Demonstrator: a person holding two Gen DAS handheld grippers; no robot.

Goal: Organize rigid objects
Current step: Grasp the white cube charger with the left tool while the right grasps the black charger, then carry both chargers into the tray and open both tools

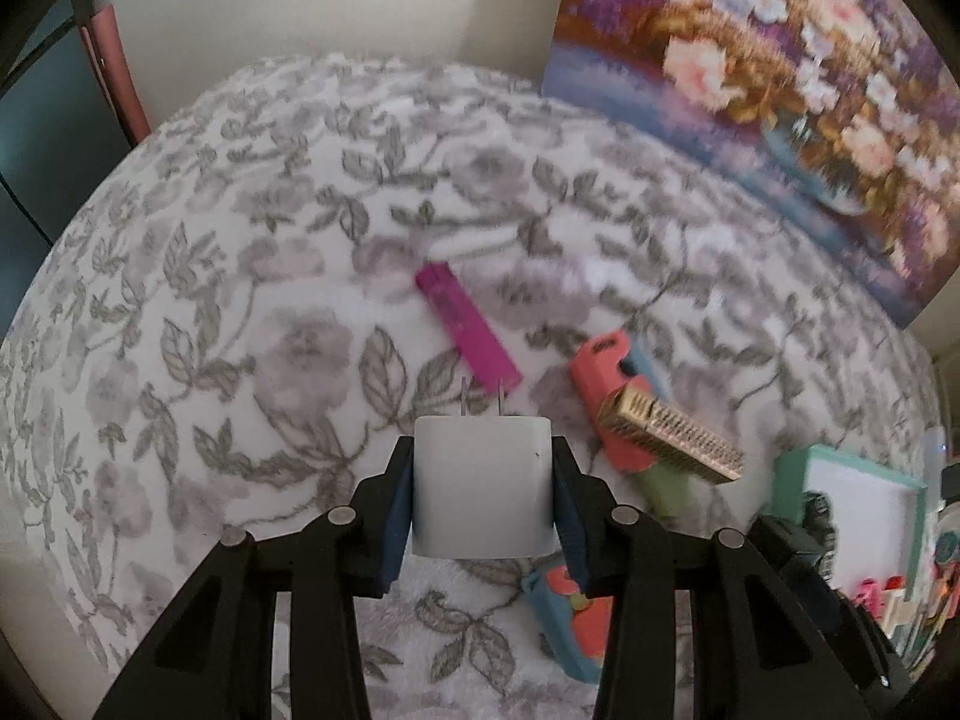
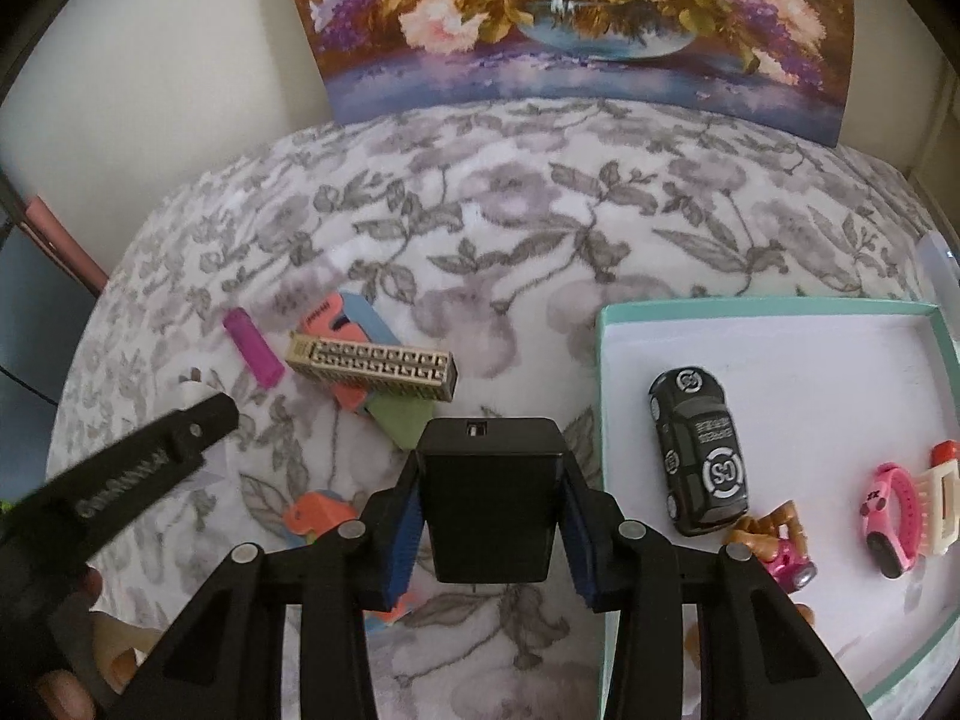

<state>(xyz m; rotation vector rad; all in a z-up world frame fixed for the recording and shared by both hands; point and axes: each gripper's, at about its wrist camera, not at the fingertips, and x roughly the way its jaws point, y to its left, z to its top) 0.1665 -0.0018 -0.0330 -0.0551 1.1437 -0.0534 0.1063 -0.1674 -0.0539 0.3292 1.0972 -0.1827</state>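
White charger (image 1: 482, 486) clamped in left tool (image 1: 482, 501), black charger (image 2: 489, 498) in right tool (image 2: 489, 516), beside tray rim (image 2: 602, 396).

Your left view's smeared: painted flower picture (image 1: 780, 90) and gold patterned bar (image 1: 672, 435) blur. Right claw (image 2: 491, 510) hides the coral-and-blue toy (image 2: 318, 513); teal-rimmed white tray (image 2: 780, 307) is cropped at the frame edge.

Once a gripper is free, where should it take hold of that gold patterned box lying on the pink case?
Probably across the gold box's two long sides near its middle, coming straight down from above. It lies flat on top of the pink case, so those narrow long faces are exposed, while its ends point toward the magenta lighter and the tray.
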